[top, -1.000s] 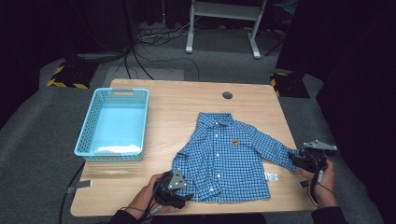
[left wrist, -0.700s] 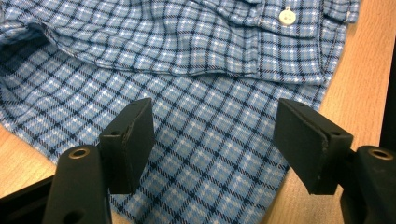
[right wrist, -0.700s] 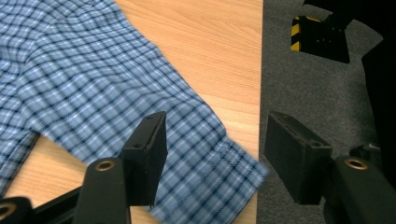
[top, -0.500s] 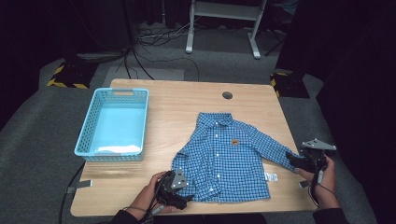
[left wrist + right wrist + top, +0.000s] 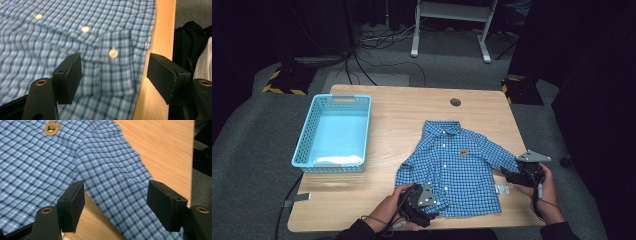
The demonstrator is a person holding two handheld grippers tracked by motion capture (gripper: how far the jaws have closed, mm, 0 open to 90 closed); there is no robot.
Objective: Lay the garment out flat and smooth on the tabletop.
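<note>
My left gripper (image 5: 113, 75) has its jaws apart, clamped on nothing; they closed slightly in the last half second. Between them lies the folded cuff (image 5: 116, 67) of the blue checked shirt (image 5: 457, 167), flat on the cloth, with one button on it. The shirt's hem edge runs just inside the right-hand jaw in the left gripper view; beyond it comes a narrow strip of bare table (image 5: 412, 115), then the table's near edge.

My right gripper (image 5: 115, 202) also has its jaws apart, having just been opening, with nothing pressed. The shirt's sleeve (image 5: 117, 180) passes between them, and bare wood shows beside the left-hand jaw.

In the high view the shirt lies spread, front up, on the right half of the table, its hem close to the near edge. A bear badge (image 5: 52, 127) sits on its chest. The light blue basket (image 5: 333, 132) stands well apart at the left. Open wood lies between basket and shirt, and beyond the collar.
</note>
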